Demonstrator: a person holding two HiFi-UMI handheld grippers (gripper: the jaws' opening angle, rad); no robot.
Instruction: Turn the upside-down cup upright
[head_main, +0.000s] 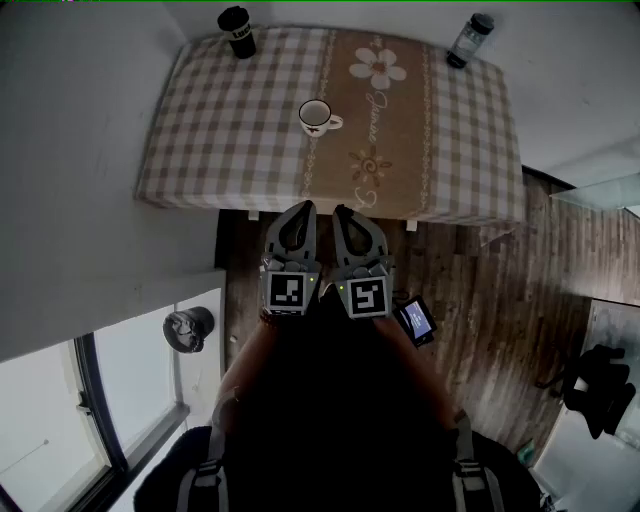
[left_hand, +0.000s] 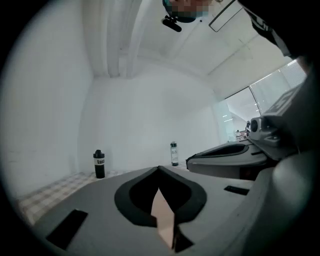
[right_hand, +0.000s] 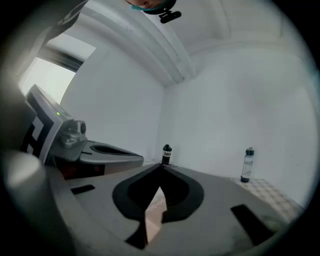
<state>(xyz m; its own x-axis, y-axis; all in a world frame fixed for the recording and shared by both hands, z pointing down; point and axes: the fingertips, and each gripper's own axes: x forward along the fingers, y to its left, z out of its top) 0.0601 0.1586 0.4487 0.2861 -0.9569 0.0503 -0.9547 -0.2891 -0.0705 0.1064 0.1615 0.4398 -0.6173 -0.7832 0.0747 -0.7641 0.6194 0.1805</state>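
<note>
Both grippers closed and empty, cup not yet approached

Head view: left gripper (head_main: 304, 208) and right gripper (head_main: 343, 211) sit side by side at lower centre, jaws pressed together on nothing, short of the table (head_main: 200, 130). The cup (head_main: 318, 116) stands at upper centre, handle to the right. Spread one gripper before reaching, clamp the cup wall, then rotate slowly. Whether mouth or base faces up is hard to read. Left gripper view: jaw tips meet, cup not visible. Right gripper view: same, cup not visible
</note>
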